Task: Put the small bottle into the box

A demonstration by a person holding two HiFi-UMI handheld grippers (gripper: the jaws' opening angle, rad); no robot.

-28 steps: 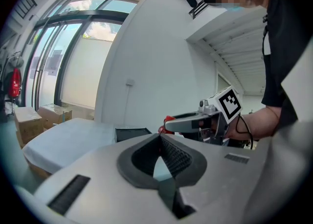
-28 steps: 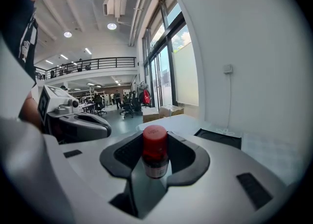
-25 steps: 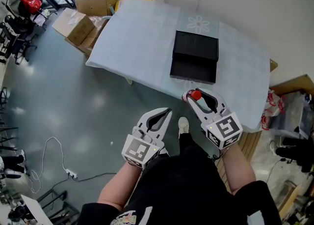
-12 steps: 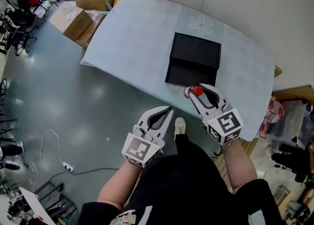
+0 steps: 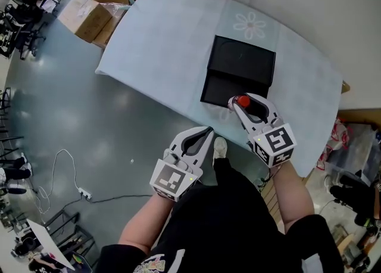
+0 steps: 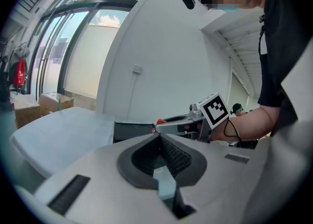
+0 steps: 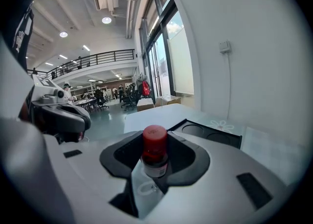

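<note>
— Why do we grip the small bottle (image 5: 242, 100) by its body?
— So its red cap stays clear. Our right gripper (image 5: 239, 104) clamps it at the black box's (image 5: 238, 63) near edge, ready for lowering. Our left gripper (image 5: 206, 131), jaws together and empty, waits nearer us.

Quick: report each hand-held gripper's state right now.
Left hand-held gripper: closed, holding nothing.
Right hand-held gripper: closed on the small bottle.

Left gripper (image 5: 206, 131) closed, right gripper (image 5: 240, 104) clamping small bottle (image 7: 154, 152)
</note>
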